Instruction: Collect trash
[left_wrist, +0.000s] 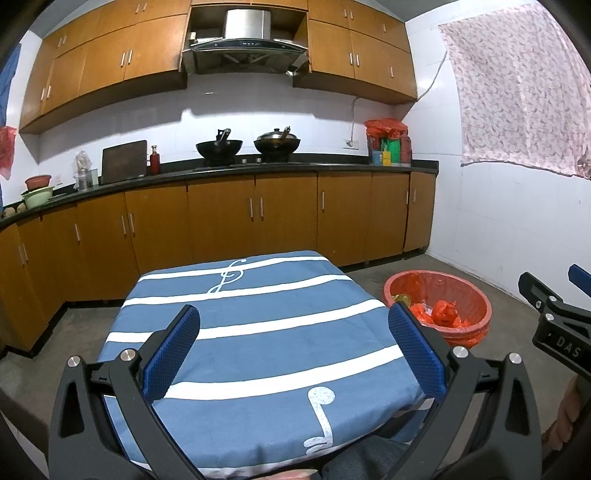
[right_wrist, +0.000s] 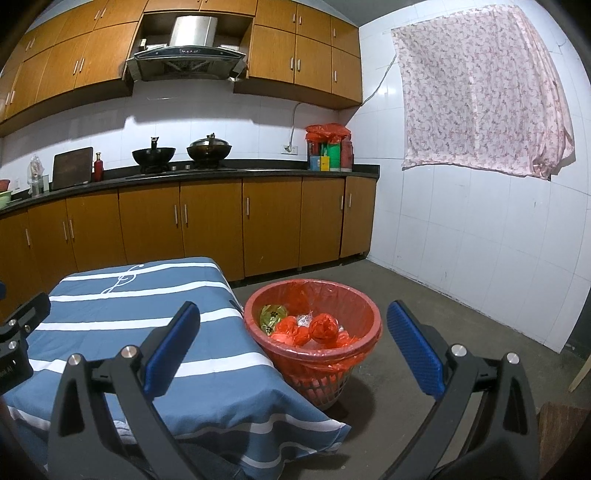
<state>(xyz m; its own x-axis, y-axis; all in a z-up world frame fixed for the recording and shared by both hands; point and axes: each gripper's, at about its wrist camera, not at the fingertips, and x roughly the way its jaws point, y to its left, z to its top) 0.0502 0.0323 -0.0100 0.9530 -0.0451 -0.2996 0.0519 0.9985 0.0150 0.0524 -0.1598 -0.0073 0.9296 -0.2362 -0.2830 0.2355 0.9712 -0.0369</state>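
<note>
Both claws gape wide and empty: the right claw (right_wrist: 293, 347) frames the red-lined trash basket (right_wrist: 354, 354) at lower centre, nearer it than the left claw (left_wrist: 293, 347) over the striped table (left_wrist: 258, 350).

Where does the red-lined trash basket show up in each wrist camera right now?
Left wrist: trash basket at right of centre, on the floor beyond the right finger, partly hidden by it.
Right wrist: trash basket at centre, between the open fingers.
Shared landmark: the blue striped tablecloth, immediately left of the basket.
</note>
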